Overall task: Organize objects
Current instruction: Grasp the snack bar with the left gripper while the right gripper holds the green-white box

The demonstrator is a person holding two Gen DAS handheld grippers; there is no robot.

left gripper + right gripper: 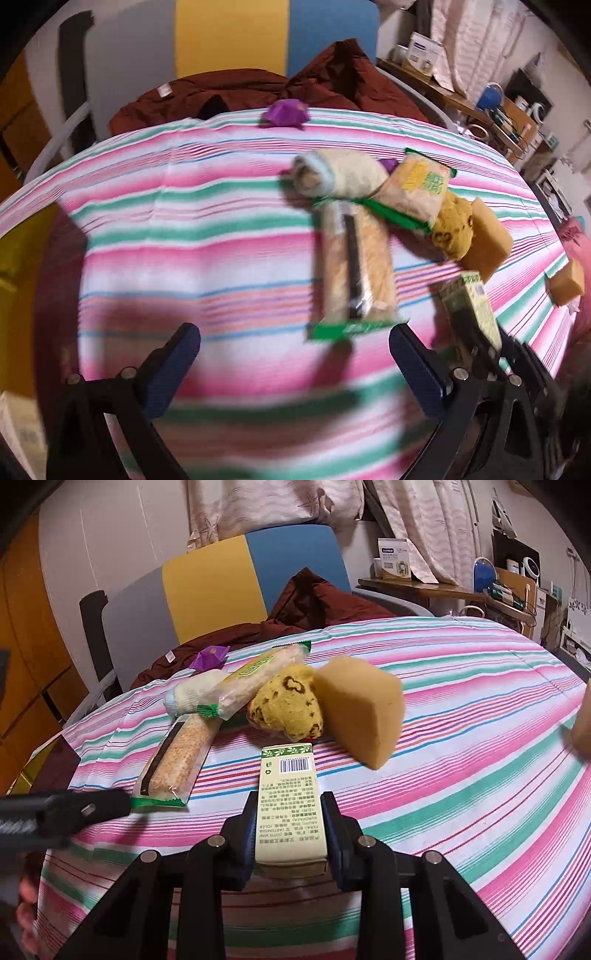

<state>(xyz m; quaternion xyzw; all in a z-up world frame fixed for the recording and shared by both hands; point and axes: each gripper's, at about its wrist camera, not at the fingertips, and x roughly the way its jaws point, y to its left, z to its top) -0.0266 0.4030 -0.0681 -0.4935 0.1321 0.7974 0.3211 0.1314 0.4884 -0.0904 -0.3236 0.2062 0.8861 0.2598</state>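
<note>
My right gripper [290,800] is shut on a pale green carton [288,775] with a barcode, held just above the striped cloth [461,738]; the same carton [472,306] shows at the right of the left wrist view. My left gripper [295,347] is open, low over the cloth, right behind the near end of a long cracker pack [354,266]. The left gripper [74,812] also reaches in from the left beside that cracker pack [177,764]. Behind lie a rolled white cloth [340,177], a second cracker pack [413,188], a yellow spotted towel [452,229] and a tan sponge [487,236].
A second sponge [565,282] lies far right near the cloth's edge. A purple wrapper [284,112] sits at the far edge by a dark red garment [240,92] on a chair. A cluttered wooden shelf [461,99] stands back right. Bare striped cloth [166,221] spreads to the left.
</note>
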